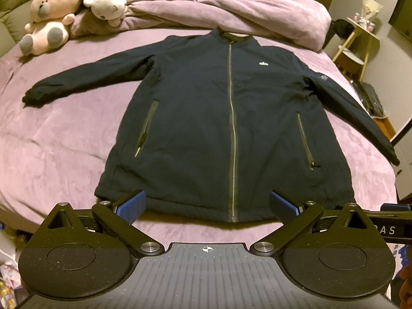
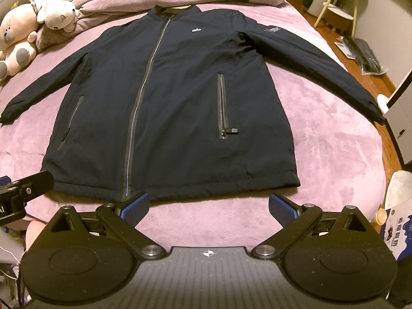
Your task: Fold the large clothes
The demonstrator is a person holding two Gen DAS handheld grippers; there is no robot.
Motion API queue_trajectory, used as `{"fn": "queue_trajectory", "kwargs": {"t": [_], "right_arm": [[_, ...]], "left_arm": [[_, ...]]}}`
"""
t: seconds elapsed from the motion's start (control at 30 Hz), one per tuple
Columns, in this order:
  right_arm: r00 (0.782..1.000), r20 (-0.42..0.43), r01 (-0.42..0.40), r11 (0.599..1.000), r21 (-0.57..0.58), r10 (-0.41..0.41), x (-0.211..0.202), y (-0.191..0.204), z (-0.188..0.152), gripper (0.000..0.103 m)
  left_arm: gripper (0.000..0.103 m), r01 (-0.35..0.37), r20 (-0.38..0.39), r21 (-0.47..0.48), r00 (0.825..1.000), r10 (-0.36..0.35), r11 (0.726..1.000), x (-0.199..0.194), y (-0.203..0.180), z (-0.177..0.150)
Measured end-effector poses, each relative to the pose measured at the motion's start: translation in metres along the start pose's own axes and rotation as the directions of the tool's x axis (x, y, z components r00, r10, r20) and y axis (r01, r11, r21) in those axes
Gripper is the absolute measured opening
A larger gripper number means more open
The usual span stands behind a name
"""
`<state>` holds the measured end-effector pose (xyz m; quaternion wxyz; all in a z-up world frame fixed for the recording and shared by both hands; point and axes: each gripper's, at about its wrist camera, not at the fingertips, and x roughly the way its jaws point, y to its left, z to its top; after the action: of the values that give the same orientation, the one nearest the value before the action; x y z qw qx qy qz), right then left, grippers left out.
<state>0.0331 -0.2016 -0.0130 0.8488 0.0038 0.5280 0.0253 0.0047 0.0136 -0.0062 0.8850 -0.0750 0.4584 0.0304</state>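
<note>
A dark navy zip-up jacket (image 1: 206,108) lies flat and face up on the purple bed cover (image 1: 64,141), zipped shut, collar away from me, both sleeves spread out to the sides. My left gripper (image 1: 207,206) hovers open just in front of the hem, near the zipper's lower end, holding nothing. In the right wrist view the same jacket (image 2: 180,97) fills the middle. My right gripper (image 2: 208,209) is open and empty, just short of the hem. The right sleeve's cuff (image 2: 376,113) reaches the bed's right edge.
Two plush toys (image 1: 51,18) and a bunched purple duvet (image 1: 219,7) lie at the head of the bed. A small side table (image 1: 360,41) stands at the right, with bags on the wooden floor (image 2: 360,56). The other gripper's body (image 2: 23,190) shows at the left edge.
</note>
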Motion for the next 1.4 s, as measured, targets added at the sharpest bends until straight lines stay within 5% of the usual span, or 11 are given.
{"fn": "queue_trajectory", "kwargs": {"t": [0.37,0.67,0.77,0.83,0.9,0.93,1.03,1.23,1.4], "right_arm": [[1.000,-0.013,-0.020,1.000,0.002,0.020,0.006,-0.001,0.002,0.099],[0.993,0.005,-0.119,0.992,0.029,0.119,0.014,-0.011,0.010,0.099],[0.964,0.162,-0.225,0.971,0.078,0.210,0.013,-0.035,0.017,0.099],[0.896,0.362,-0.313,0.944,0.101,0.258,0.013,-0.062,0.019,0.099],[0.829,0.480,-0.399,0.905,0.147,0.288,0.025,-0.094,0.026,0.099],[0.821,0.479,-0.445,0.874,0.195,0.311,0.037,-0.113,0.035,0.099],[0.843,0.454,-0.487,0.770,0.412,0.290,0.076,-0.170,0.055,0.099],[0.855,0.516,-0.454,0.561,0.692,0.055,0.136,-0.285,0.063,0.096],[0.875,0.480,-0.433,0.340,0.835,-0.065,0.183,-0.359,0.055,0.066]], "left_arm": [[0.103,0.010,-0.001,-0.023,1.000,-0.010,1.000,0.002,0.003,-0.001],[0.103,0.020,0.054,-0.064,0.998,-0.016,0.998,0.006,0.006,0.006],[0.103,0.007,0.131,-0.109,0.991,0.008,0.994,0.009,0.007,0.009],[0.103,0.005,0.176,-0.145,0.984,0.020,0.989,0.015,0.006,0.009],[0.103,0.025,0.193,-0.175,0.981,0.009,0.984,0.022,0.004,0.007],[0.103,0.039,0.184,-0.183,0.983,-0.004,0.982,0.025,0.001,0.006],[0.103,0.113,0.172,-0.162,0.982,-0.085,0.980,0.032,-0.007,0.000],[0.103,0.123,0.184,-0.202,0.979,-0.086,0.972,0.041,-0.007,0.005],[0.103,-0.008,0.011,-0.336,1.000,0.012,0.942,0.082,0.014,0.015]]}}
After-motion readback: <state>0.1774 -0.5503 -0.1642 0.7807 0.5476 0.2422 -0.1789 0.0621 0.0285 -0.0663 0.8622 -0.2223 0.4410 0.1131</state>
